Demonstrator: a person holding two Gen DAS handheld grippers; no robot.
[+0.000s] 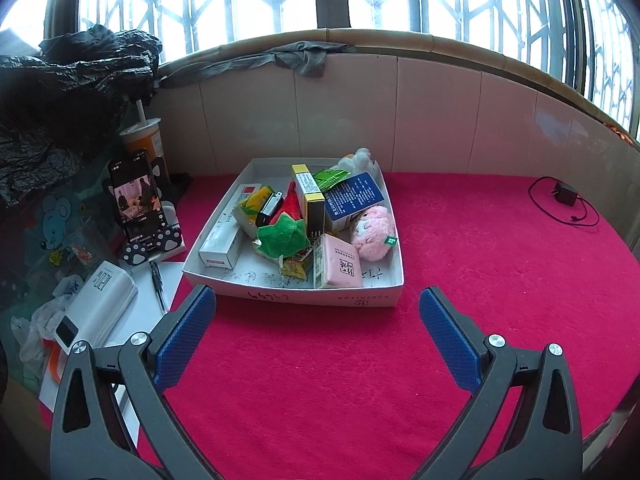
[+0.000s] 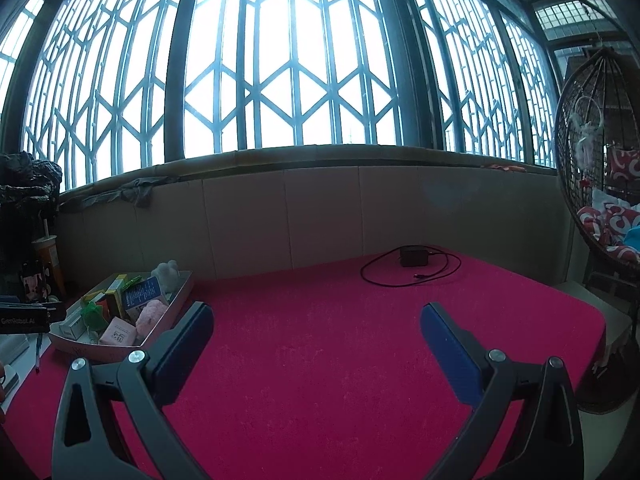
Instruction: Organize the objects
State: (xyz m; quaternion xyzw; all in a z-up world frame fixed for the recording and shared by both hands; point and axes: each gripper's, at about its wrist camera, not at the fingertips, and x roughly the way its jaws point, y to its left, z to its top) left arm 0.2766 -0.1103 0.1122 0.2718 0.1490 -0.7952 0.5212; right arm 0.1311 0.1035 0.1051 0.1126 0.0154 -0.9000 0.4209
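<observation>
**Blue-padded jaws spread wide, tray of mixed goods ahead**

Blue rubber lines both pairs of jaws, and both stand spread with nothing between them. Your left gripper hangs over the red cloth of the counter, just short of the near wall of the white cardboard tray. Your right gripper faces bare cloth, with the tray off to its left and a black adapter with its coiled cable well apart at the far edge.

Everything to sort lies heaped in that tray. The pink tissue pack leans against the near wall; it looks light and will squash, so take it across its short sides. The pink plush and the green plush leaf are soft and should forgive any grip; pinch their bulk. The yellow carton and the blue carton stand propped on each other, so I expect them to topple if one is pulled; grip across flat faces, gently, since thin card dents. The long white box lies flat along the left wall; take it near its middle.

The tray itself is probably flimsy and may slide on the cloth.
</observation>
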